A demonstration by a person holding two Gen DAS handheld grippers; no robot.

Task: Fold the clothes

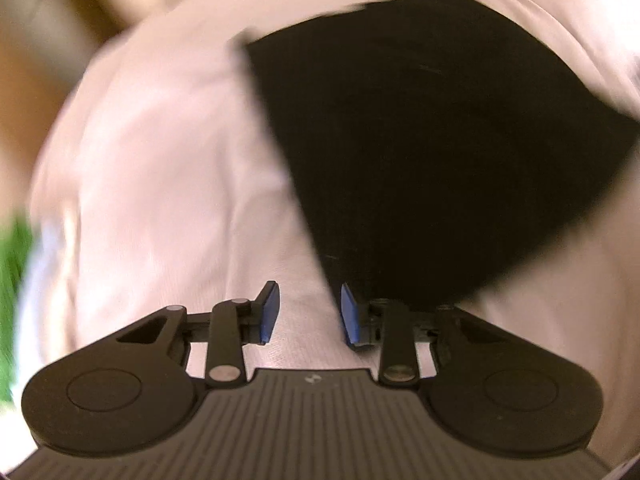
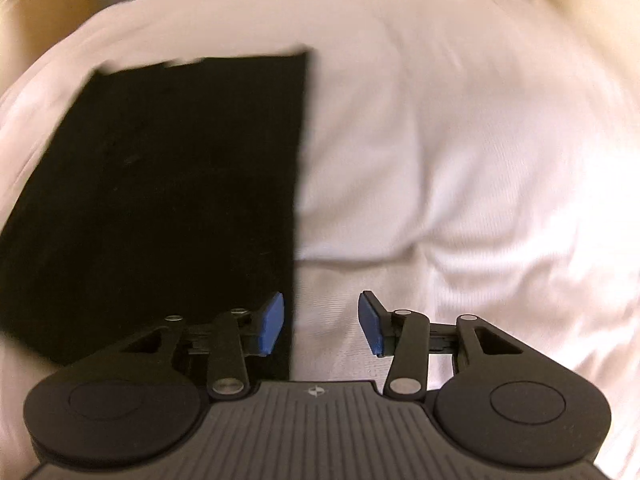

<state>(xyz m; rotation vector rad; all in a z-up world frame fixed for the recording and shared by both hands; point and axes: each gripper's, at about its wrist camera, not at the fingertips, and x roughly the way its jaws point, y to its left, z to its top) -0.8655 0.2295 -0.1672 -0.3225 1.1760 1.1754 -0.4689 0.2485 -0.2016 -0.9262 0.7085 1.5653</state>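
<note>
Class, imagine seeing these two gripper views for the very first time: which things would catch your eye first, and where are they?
The black folded garment stands out first, lying flat on the white bedsheet, left of centre in the right wrist view. Next come the blue pads of the left gripper and the right gripper, both open with nothing between them.

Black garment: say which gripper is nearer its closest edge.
Right, though narrowly. The right gripper straddles the black garment's straight edge, one finger over the cloth. The left gripper sits beside its corner, mostly over the white sheet.
</note>
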